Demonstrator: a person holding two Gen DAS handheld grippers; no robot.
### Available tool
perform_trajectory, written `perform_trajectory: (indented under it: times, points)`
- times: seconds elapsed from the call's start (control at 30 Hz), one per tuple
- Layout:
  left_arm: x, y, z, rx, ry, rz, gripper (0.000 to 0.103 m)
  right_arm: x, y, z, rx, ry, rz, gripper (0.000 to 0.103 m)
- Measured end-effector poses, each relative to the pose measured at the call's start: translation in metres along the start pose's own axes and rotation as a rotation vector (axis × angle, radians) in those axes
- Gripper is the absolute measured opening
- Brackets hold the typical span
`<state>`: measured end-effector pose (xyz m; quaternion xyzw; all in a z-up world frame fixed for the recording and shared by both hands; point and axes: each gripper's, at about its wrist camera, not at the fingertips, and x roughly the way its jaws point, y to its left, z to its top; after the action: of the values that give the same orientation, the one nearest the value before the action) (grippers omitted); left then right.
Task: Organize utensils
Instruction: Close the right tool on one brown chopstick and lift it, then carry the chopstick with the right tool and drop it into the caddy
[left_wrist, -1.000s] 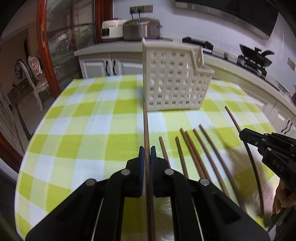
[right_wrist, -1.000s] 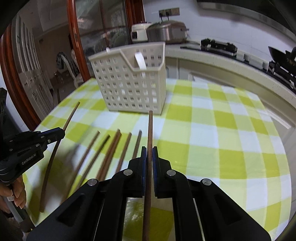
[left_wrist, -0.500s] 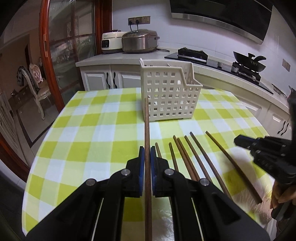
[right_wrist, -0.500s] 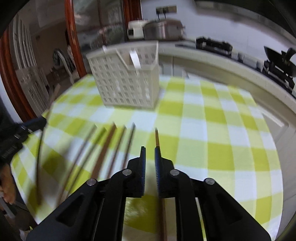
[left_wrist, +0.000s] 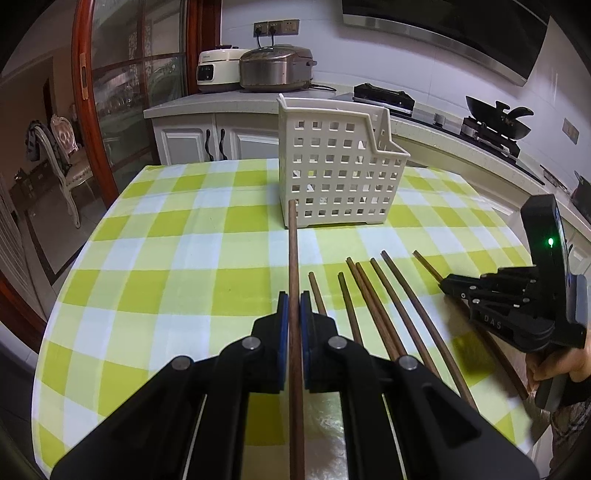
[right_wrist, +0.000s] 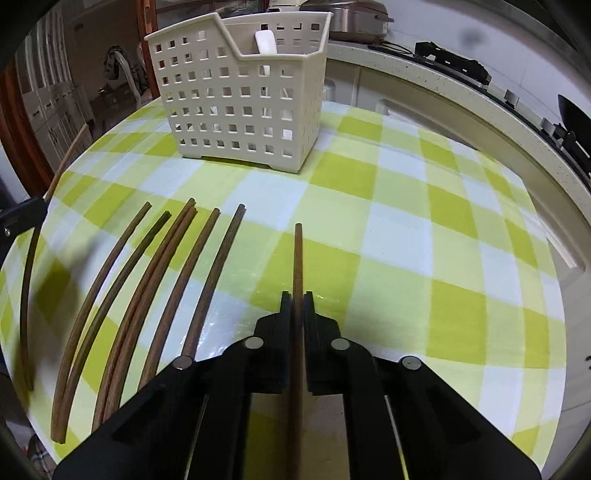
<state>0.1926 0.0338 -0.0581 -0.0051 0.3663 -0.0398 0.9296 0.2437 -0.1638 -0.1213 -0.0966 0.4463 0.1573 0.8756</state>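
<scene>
**Ana:** Kitchen counters ring a round table (left_wrist: 177, 236) under a green-checked cloth. Start on the left for me.

**Ben:** Left gripper (left_wrist: 290, 306) is clamped on one brown chopstick (left_wrist: 293, 258). The stick runs straight out between the pads, its tip almost level with the foot of the white slotted caddy (left_wrist: 336, 166). That hand has barely shifted in the last second; it points forward and down at a moderate slant.

**Ana:** And the middle?

**Ben:** Six loose chopsticks (left_wrist: 373, 306) lie fanned on the cloth, just right of the held one, well short of the caddy. Two of them touch along their length.

**Ana:** So what changed?

**Ben:** The right side. A second ago the right gripper (right_wrist: 294, 306) held its stick up off the cloth; half a second ago the jaws had parted and the stick lay beside them. Now they have just been closing, and the rightmost chopstick (right_wrist: 297, 258) sits pinched between the pads, lying low along the cloth.

**Ana:** A re-grip, then?

**Ben:** I'd judge so. That hand has dipped and tilts more steeply down than the left. With each gripper gripping a stick, the next move is probably the carry to the caddy, which stands upright at the far side of the table with only a white handle (right_wrist: 266, 42) showing inside.
</scene>
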Motion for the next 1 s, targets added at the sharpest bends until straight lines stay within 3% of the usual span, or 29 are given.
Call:
perform_trajectory:
  times: [0.1,0.53,1.0]
  points:
    - [-0.002,0.0,0.0,-0.001,-0.003,-0.002,0.006,-0.004,0.0,-0.003,0.02,-0.025,0.001,0.005]
    - [-0.04,-0.003,0.014,-0.003,-0.091,-0.003,0.006,-0.102,0.002,0.011,0.073,-0.339,0.032,0.005]
    - [-0.083,-0.011,0.019,0.027,-0.182,0.01,0.006,-0.164,0.015,0.009,0.042,-0.49,0.035,0.005]
